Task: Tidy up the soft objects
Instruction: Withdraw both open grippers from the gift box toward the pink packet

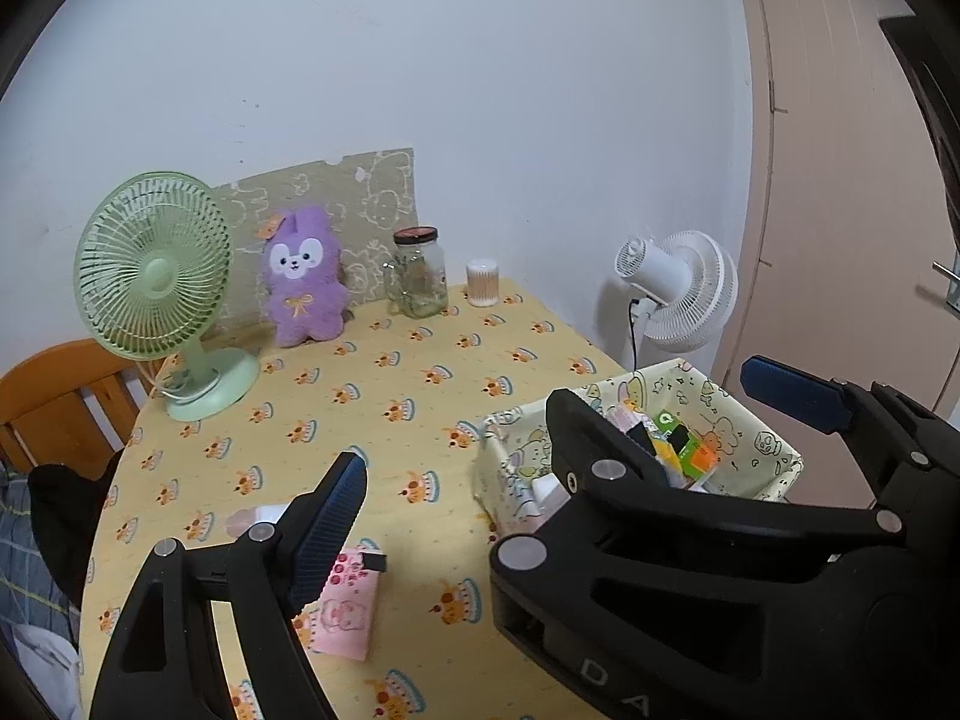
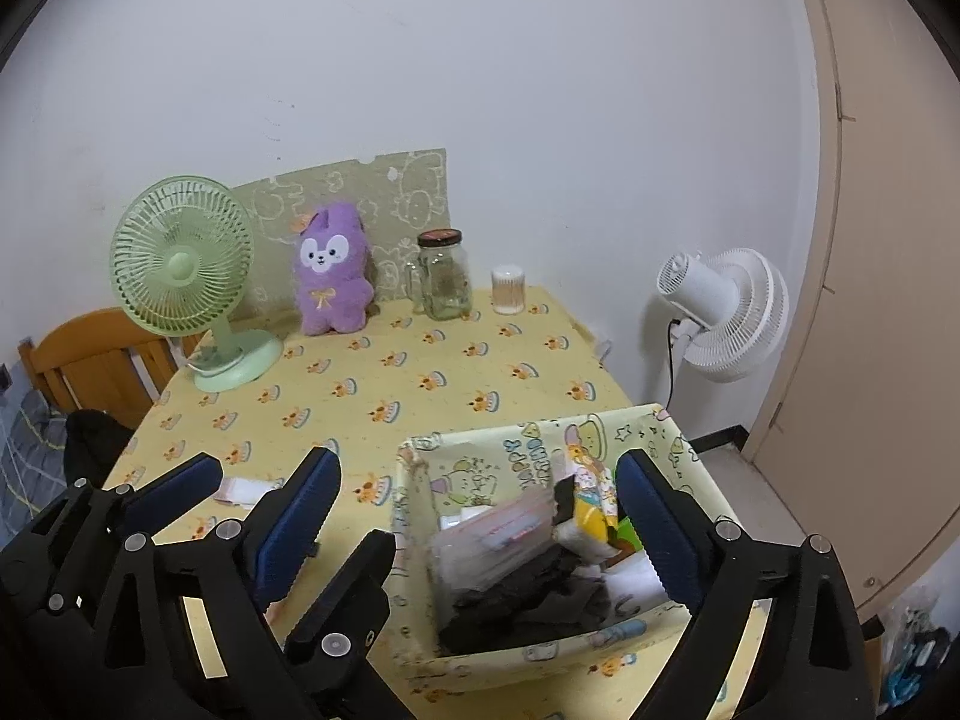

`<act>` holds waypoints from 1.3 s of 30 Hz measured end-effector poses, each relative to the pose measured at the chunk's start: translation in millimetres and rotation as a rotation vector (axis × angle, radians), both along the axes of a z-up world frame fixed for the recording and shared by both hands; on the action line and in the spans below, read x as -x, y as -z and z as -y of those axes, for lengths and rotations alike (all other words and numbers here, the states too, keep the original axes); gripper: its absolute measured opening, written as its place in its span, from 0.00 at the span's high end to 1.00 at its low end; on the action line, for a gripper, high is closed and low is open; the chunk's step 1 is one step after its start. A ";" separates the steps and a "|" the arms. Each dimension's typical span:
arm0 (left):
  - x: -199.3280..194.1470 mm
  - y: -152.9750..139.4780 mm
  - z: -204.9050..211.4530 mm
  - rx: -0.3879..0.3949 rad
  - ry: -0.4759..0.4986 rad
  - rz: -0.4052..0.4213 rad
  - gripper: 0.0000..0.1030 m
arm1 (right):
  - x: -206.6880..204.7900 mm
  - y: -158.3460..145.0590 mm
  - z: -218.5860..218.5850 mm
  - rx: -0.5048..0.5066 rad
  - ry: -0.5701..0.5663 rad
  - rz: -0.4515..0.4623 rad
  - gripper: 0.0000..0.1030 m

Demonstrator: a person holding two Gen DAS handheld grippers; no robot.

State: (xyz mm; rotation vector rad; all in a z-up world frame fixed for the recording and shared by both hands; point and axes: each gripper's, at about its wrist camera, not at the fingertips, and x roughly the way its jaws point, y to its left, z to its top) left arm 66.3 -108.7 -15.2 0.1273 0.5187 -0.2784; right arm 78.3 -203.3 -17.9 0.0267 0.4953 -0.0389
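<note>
**A:** Which piece comes next, and which way does it lie from the tools?

**B:** My guess is the pink pouch. It lies flat on the table, lower left in the left wrist view and well left of the fabric basket. Its long axis runs up the frame, leaning a little. The left gripper looks nearer, and its left finger crosses the pouch's upper corner in the picture.

**A:** Is either tool carrying anything?

**B:** No. Both are spread wide and empty. The right gripper frames the basket in its own view, with no contact that I can see.

**A:** What is hard to read?

**B:** The 2 tools overlap in both views, so it's hard to tell which black finger belongs to which. The pouch is almost hidden in the right wrist view. A pale pink item just above the pouch is half covered, and I cannot name it. The purple plush stands clear at upper left, far from both tools.
</note>
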 end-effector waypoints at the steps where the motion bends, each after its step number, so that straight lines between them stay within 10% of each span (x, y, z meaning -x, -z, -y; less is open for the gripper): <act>1: 1.2 -0.6 -3.2 0.001 -0.003 0.002 0.18 | 1.1 -0.9 -3.3 0.002 -0.002 0.003 0.07; 39: 7.9 29.2 -116.4 -0.006 -0.147 -0.028 0.18 | -2.1 31.7 -119.9 0.004 -0.149 -0.017 0.05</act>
